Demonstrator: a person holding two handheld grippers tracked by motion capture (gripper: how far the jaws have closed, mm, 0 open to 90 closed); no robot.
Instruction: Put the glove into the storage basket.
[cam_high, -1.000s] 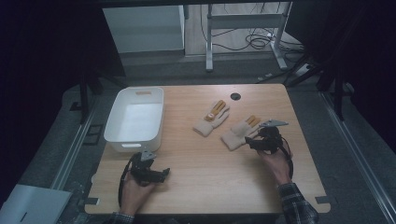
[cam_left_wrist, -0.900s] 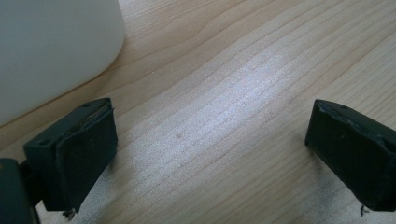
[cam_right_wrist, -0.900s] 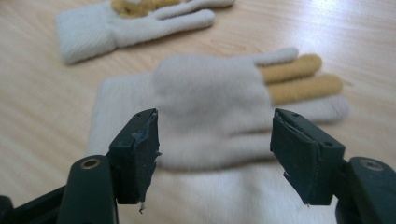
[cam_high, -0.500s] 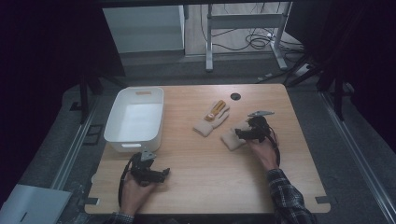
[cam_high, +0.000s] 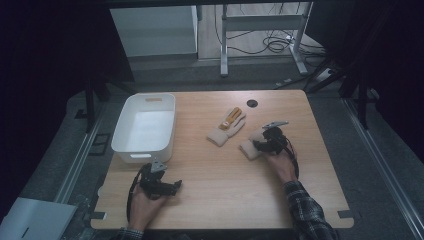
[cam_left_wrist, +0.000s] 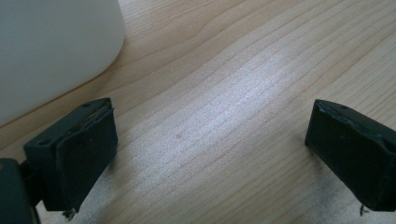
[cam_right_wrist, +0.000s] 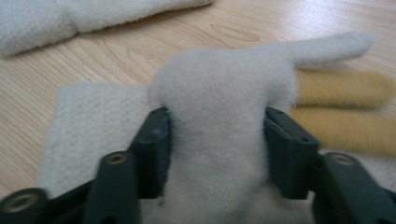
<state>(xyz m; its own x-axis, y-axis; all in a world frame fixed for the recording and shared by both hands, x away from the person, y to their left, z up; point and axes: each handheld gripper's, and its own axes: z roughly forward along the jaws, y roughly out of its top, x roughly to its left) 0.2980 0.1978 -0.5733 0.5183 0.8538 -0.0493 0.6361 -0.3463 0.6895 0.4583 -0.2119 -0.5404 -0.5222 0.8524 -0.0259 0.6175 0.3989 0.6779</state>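
The pale wooden counter (cam_left_wrist: 243, 88) shows fine grain with a soft sheen. The smooth white plastic tub (cam_high: 145, 127) looks matt. The cream fuzzy knitted glove (cam_right_wrist: 219, 121) has coarser mustard-yellow fingers. The black tongs (cam_left_wrist: 210, 149) carry matt, rubbery pads.

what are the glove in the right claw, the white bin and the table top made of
Glove: soft knitted or fleecy fabric, cream with mustard fingers, by its fuzzy nap; it bunches between the right claw.
White bin: probably plastic, smooth and matte with rounded corners.
Table top: wood or wood-look laminate, light grain lines with a slight sheen.
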